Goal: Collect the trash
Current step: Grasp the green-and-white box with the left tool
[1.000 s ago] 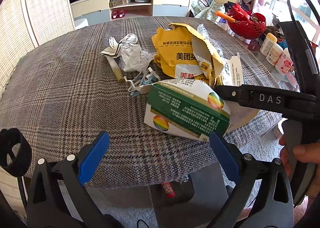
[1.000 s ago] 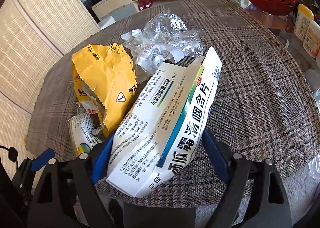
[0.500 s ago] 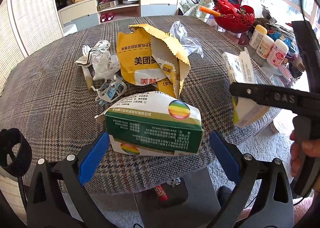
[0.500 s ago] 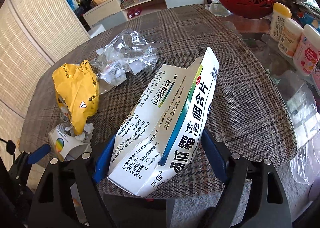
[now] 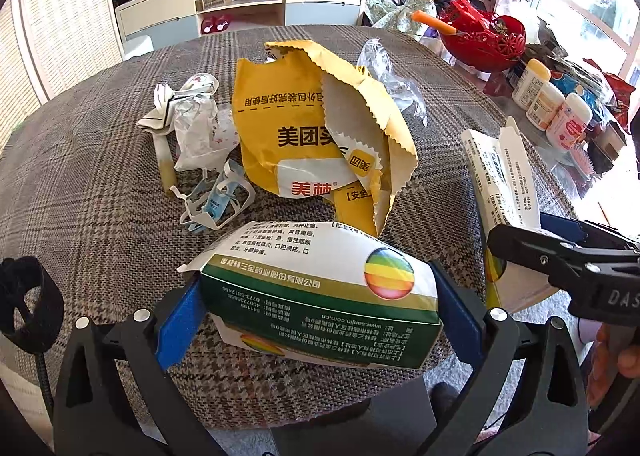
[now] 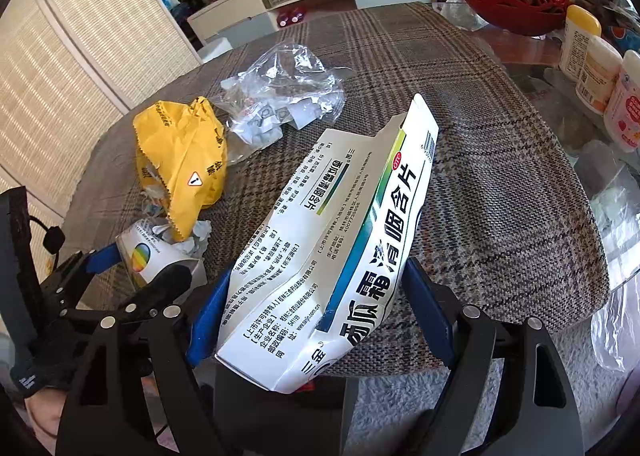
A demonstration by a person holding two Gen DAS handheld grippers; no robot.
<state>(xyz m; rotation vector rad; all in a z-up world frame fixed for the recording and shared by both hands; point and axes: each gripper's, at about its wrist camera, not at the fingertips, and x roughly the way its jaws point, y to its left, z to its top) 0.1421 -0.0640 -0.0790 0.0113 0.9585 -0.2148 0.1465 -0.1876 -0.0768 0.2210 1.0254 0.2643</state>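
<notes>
The left gripper (image 5: pixel 320 312) clamps a crushed green-and-white cardboard box (image 5: pixel 316 296) at the table's near edge; the right gripper (image 6: pixel 320 320) grips a flattened white medicine carton (image 6: pixel 340 248); beyond lie a torn yellow paper bag (image 5: pixel 312 136) and crumpled clear plastic (image 6: pixel 284 96) on the plaid tablecloth (image 5: pixel 80 196).

Round table covered in a grey-brown plaid woven cloth (image 5: pixel 80 184). Lying on it: one torn yellow paper delivery bag with a zigzag edge (image 5: pixel 304 136); one crumpled clear plastic bag (image 6: pixel 288 96), just behind the yellow bag; one wad of crumpled white paper (image 5: pixel 192 124), to its left; one pale yellowish stick (image 5: pixel 166 164), beside the wad; one small white-and-blue plastic wrapper (image 5: pixel 218 202), near the stick.
</notes>
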